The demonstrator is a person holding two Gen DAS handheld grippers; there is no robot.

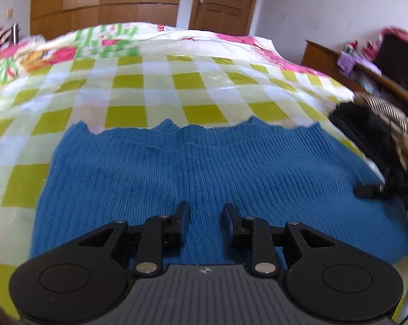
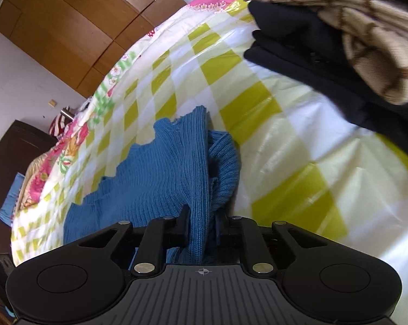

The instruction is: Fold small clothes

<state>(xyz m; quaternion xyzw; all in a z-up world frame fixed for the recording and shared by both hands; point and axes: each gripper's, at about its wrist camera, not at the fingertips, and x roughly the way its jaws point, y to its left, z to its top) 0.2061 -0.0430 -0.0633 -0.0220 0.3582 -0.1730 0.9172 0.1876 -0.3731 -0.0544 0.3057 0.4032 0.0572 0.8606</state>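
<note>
A blue ribbed knit garment (image 1: 204, 168) lies spread on a bed covered with a yellow-green and white checked plastic sheet (image 1: 155, 86); its scalloped hem runs along the far edge in the left wrist view. The left gripper (image 1: 206, 216) hovers over the middle of the knit with its 2 fingers standing apart and only flat fabric showing in the gap, so it holds nothing.

The right gripper (image 2: 202, 224) is at the garment's right edge. Its 2 fingers are pressed on a raised ridge of the blue knit, and a thick fold of fabric stands up between them and runs away toward the far end. A bunched sleeve or side portion sags just to the right of that ridge, resting on the checked sheet.

At the far right, well apart from the knit, sits a stack of dark folded clothes (image 2: 312, 48) with a beige striped knit (image 2: 352, 27) on top; these look already finished.

The step in hand appears to be a side fold: the right edge is pinched and lifted, ready to be carried over the body. The next move likely calls for drawing that edge leftward across the flat panel, keeping the fold line straight, while the left gripper pins or steadies the middle so the garment does not slide on the slick sheet.
</note>
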